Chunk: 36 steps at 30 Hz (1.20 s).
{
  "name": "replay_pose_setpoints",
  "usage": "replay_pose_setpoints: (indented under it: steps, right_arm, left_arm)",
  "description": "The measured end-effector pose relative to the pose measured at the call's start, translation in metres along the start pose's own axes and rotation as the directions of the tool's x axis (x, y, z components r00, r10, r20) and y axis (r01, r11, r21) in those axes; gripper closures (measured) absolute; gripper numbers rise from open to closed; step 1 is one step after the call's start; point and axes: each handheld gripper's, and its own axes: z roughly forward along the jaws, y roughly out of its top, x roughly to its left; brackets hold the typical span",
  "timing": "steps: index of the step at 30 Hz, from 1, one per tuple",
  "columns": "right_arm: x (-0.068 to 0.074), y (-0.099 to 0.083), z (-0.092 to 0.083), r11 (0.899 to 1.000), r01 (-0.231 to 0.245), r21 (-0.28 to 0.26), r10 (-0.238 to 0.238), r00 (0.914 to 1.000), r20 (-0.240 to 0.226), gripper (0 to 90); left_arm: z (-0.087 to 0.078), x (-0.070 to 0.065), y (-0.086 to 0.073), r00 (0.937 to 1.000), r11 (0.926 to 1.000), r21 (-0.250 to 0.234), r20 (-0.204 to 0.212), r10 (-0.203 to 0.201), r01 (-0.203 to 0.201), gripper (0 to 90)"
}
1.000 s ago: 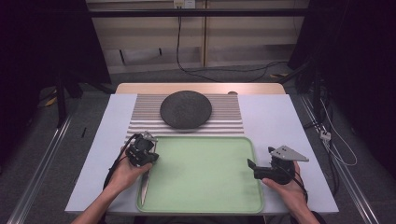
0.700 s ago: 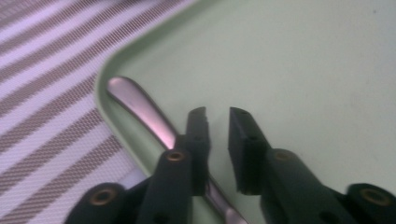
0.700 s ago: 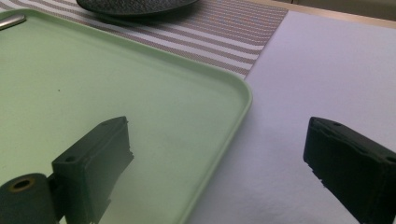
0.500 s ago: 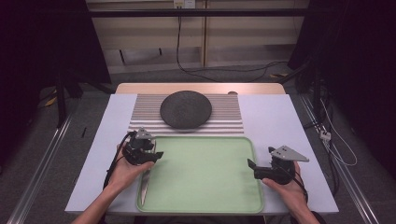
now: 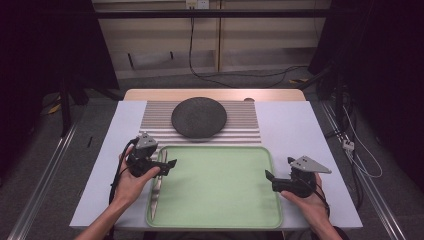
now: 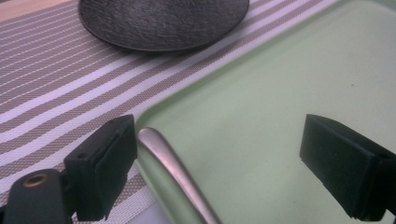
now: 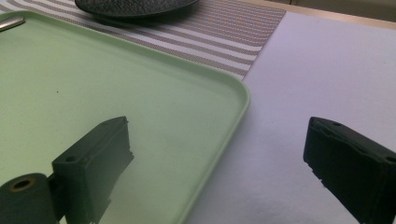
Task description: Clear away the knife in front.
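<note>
A silver metal utensil [image 5: 157,186] lies lengthwise along the left side of the pale green tray [image 5: 220,220]; its handle [image 6: 173,173] rests just inside the rim. My left gripper [image 5: 169,164] hovers over the utensil's far end. Its jaws have just been opening and now stand wide, the left pad [image 6: 106,169] beside the handle but not pressing it. My left gripper [image 6: 219,149] holds nothing. My right gripper [image 5: 269,179] is open over the tray's right rim [image 7: 233,116], empty between its jaws [image 7: 217,154]. The utensil's tip [image 7: 11,22] shows far off.
A dark round plate [image 5: 199,117] sits on a grey striped mat [image 5: 245,125] behind the tray. White table surface [image 5: 300,130] lies right of the tray. Cables and dark floor surround the table.
The left gripper's jaws have spread apart and let go of the utensil, which stays lying on the tray's left side. The right gripper has kept still.
</note>
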Motion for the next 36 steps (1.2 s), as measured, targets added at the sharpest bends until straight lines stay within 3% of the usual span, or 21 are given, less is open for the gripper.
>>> replay_pose_setpoints:
  steps: [4, 9, 13, 16, 19, 23, 27, 31, 36]
  right_arm:
    - [0.000, 0.000, 0.000, 1.000, -0.002, 0.000, 0.002, 1.0000, -0.001, 7.5]
    - [-0.001, 0.000, 0.000, 1.000, -0.003, -0.001, 0.003, 1.0000, 0.001, 7.5]
    - [0.000, 0.000, -0.001, 1.000, -0.003, -0.003, 0.003, 1.0000, 0.001, 7.4]
    - [0.000, 0.000, -0.001, 1.000, -0.004, -0.003, 0.004, 1.0000, 0.003, 7.3]
    - [0.000, 0.000, -0.001, 1.000, -0.005, -0.002, 0.005, 1.0000, 0.004, 7.3]
    - [0.000, 0.000, -0.002, 1.000, -0.007, -0.003, 0.007, 1.0000, 0.005, 7.3]
    - [-0.001, -0.001, -0.002, 1.000, -0.010, -0.003, 0.010, 0.9999, 0.008, 7.3]
    - [-0.001, -0.001, -0.002, 1.000, -0.010, -0.003, 0.010, 0.9999, 0.009, 7.3]
    - [0.000, -0.001, -0.003, 1.000, -0.008, -0.004, 0.008, 0.9998, 0.017, 7.3]
  left_arm:
    - [-0.008, 0.005, -0.003, 0.9991, 0.9985, -0.034, -0.005, -0.042, 0.042, 8.0]
    - [-0.019, 0.005, -0.011, 0.9995, 0.9965, -0.083, -0.033, -0.002, -0.001, 7.6]
    - [-0.024, 0.004, -0.017, 0.9986, 0.9965, -0.083, -0.053, 0.003, -0.007, 6.9]
    - [-0.028, 0.005, -0.024, 0.9992, 0.9958, -0.091, -0.038, -0.011, 0.008, 6.9]
    - [-0.030, 0.004, -0.028, 0.9989, 0.9973, -0.072, -0.044, 0.013, -0.016, 7.2]
    - [-0.032, 0.002, -0.037, 0.9973, 0.9960, -0.089, -0.072, -0.015, 0.008, 7.1]
    - [-0.032, 0.002, -0.047, 0.9953, 0.9983, -0.053, -0.092, -0.031, 0.026, 7.2]
    - [-0.036, 0.004, -0.060, 0.9944, 0.9968, -0.068, -0.093, -0.050, 0.043, 7.2]
    - [-0.035, 0.005, -0.063, 0.9949, 0.9950, -0.087, -0.083, -0.057, 0.049, 7.2]
